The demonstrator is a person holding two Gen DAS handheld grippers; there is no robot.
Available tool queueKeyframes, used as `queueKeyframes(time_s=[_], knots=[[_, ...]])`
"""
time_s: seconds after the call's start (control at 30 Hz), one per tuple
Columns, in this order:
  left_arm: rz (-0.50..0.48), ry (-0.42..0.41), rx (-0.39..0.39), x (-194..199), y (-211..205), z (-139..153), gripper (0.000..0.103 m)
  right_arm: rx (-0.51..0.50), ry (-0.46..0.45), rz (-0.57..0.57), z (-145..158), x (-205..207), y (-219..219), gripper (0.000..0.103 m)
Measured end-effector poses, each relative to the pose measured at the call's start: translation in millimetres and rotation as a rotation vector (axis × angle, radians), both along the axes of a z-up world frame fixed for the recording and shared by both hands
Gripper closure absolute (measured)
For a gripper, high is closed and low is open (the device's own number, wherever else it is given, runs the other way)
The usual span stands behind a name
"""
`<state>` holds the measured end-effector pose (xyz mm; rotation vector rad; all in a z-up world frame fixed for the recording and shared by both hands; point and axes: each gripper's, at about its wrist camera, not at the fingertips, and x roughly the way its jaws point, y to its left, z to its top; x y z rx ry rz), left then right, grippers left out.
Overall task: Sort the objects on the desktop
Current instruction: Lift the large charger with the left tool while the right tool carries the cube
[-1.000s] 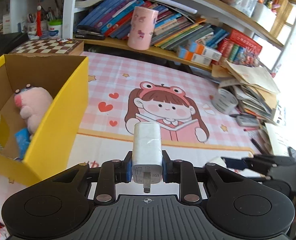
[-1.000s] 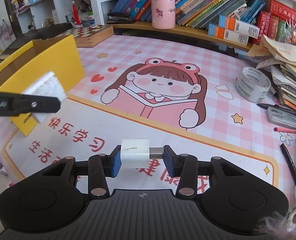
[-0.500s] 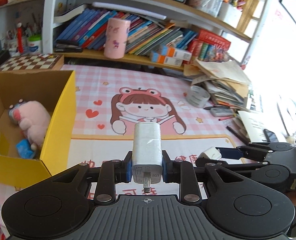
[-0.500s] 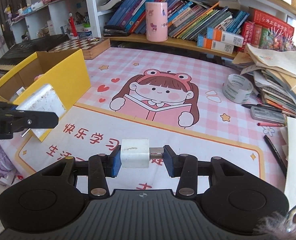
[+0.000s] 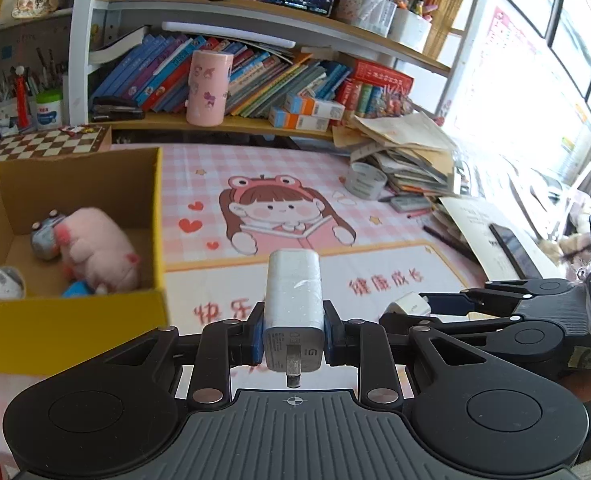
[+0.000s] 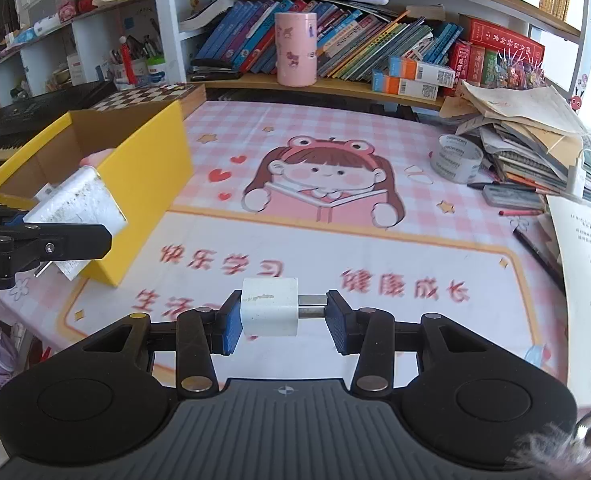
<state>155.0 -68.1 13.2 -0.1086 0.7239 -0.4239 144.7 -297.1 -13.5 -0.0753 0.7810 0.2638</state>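
The tall white charger stands upright between the fingers of the left gripper, which are clamped on its lower sides; its metal plug prong points back toward the camera. The charger is held in the air above the table, just right of the near corner of the yellow cardboard box. In the right wrist view the same charger appears at the left edge, tilted, in front of the yellow box. The small white cube adapter is clamped between the fingers of the right gripper: the left pad presses on its white body and the right pad bears on the end of its metal plug, which points sideways to the right. In the left wrist view this adapter shows at the tip of the right gripper, to the right of the charger and at about the same height. The yellow box is open at the top and holds a pink plush toy with other small items that are too blurred to identify. A pink checked desk mat with a cartoon girl covers the table. A roll of clear tape lies on the mat beside a pile of papers at the right. A pink cylindrical container stands on the shelf in front of a row of leaning books.
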Motion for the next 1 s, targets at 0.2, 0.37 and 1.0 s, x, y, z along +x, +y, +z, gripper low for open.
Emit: queueKeyframes(time_s=[0.2, 0.37, 1.0], knots=[[-0.045, 0.039, -0.028, -27, 35, -9, 0.078, -0.012, 0.016, -0.023, -3, -35, 39, 0.063], [-0.054, 0.077, -0.038, -46, 64, -18, 0.078, -0.034, 0.029, -0.017, -10, -67, 75, 0.063], [0.093, 0.083, -0.067, -95, 144, -16, 0.078, -0.050, 0.030, 0.109, -10, -109, 158, 0.063]])
